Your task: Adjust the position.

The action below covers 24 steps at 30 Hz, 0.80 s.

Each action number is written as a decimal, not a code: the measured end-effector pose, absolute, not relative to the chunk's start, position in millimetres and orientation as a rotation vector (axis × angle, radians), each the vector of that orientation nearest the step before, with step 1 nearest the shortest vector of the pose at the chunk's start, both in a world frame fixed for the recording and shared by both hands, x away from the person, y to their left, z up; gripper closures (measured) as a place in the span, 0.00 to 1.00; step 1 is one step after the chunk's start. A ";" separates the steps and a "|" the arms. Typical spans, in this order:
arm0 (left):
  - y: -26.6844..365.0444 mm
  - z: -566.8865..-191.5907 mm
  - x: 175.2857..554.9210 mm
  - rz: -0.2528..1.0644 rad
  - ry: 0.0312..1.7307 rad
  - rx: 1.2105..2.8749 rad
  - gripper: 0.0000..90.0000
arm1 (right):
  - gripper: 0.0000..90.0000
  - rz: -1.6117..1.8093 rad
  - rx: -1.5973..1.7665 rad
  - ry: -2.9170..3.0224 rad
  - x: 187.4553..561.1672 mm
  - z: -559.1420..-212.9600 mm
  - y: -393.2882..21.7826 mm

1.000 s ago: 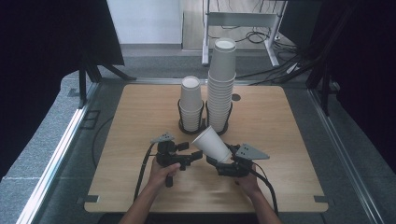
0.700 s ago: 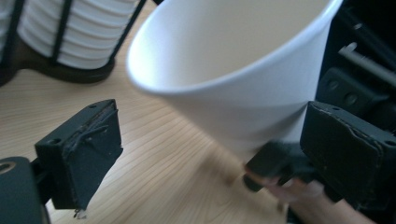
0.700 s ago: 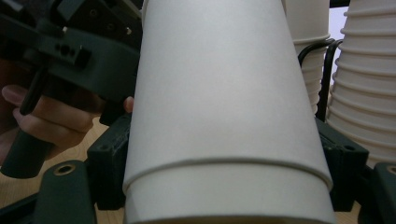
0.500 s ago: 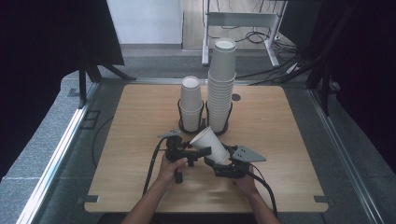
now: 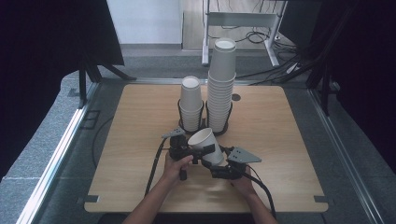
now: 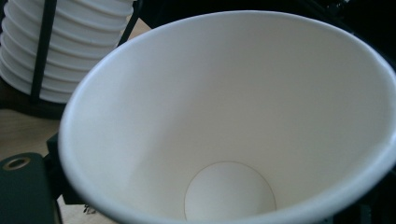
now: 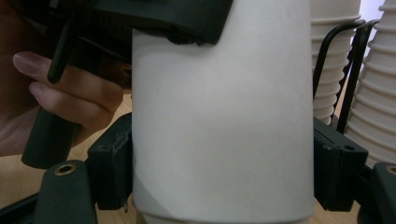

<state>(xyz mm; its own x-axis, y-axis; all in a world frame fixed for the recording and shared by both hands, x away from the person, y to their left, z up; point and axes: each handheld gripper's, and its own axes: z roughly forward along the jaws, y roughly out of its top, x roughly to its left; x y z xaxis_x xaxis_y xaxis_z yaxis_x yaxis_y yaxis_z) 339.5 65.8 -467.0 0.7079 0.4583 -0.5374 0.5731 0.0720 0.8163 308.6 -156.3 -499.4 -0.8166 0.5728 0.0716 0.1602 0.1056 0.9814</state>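
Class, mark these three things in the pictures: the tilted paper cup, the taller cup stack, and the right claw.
tilted paper cup [image 5: 208, 145], high view, on its side wall.
taller cup stack [image 5: 221, 88], high view, mid-stack.
right claw [image 7: 224, 172], right gripper view, midway between its pads.

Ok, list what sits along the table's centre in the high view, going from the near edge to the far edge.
The person's hands with the left gripper and right gripper → tilted paper cup clamped by the right gripper → short cup stack and tall cup stack, side by side in black wire holders → bare table.
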 end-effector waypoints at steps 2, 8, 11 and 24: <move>66.0 -468.5 338.5 -0.089 0.859 1.568 0.11 | 0.25 1.748 0.716 2.077 308.7 -500.1 -155.8; 65.1 -471.0 334.8 -0.040 0.847 1.581 0.12 | 0.24 1.737 0.718 2.115 310.4 -502.7 -154.8; 64.5 -469.5 332.0 -0.004 0.833 1.597 0.13 | 0.24 1.731 0.718 2.126 310.0 -502.4 -154.5; 84.5 -448.9 324.5 0.137 0.820 1.567 0.13 | 0.15 1.642 0.761 2.202 312.9 -501.7 -156.7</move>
<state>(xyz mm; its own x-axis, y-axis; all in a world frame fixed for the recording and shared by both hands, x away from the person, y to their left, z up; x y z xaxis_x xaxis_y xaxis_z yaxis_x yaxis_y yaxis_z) 324.5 84.5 -448.9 0.7358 0.5665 -0.3710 0.4154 0.0551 0.9080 312.9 -156.7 -501.7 -0.8182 0.5695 0.0793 0.2386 0.2109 0.9479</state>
